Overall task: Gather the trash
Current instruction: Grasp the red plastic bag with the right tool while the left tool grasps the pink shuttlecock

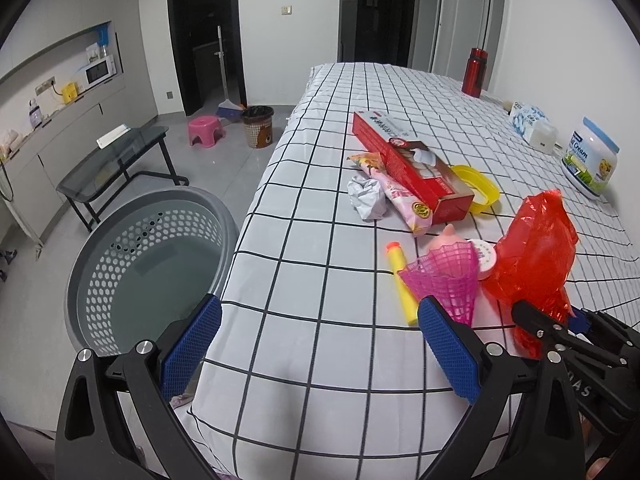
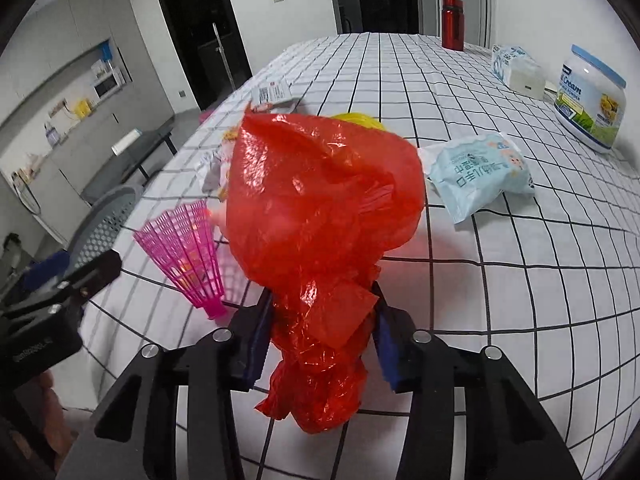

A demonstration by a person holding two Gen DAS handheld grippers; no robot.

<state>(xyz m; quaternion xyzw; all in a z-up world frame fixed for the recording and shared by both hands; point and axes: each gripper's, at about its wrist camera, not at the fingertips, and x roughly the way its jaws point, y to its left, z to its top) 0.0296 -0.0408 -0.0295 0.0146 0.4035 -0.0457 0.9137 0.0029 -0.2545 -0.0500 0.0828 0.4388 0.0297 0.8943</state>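
My right gripper [image 2: 322, 320] is shut on a crumpled red plastic bag [image 2: 320, 208] and holds it over the checked table; the bag also shows in the left wrist view [image 1: 536, 256]. My left gripper [image 1: 320, 332] is open and empty at the table's near left edge. A grey perforated basket [image 1: 148, 264] stands on the floor left of the table. On the table lie a crumpled white paper [image 1: 366, 196], a pink snack wrapper [image 1: 400, 192], a red box [image 1: 408, 164], a pink shuttlecock [image 1: 448, 280] and a light blue packet [image 2: 480, 172].
A yellow foam dart [image 1: 402, 284], a yellow dish [image 1: 480, 186], a white jar [image 1: 592, 158], a tissue pack [image 1: 530, 122] and a red bottle [image 1: 474, 72] are also on the table [image 1: 304, 360]. A glass side table [image 1: 116, 160], pink stool [image 1: 206, 130] and bin [image 1: 258, 126] stand on the floor.
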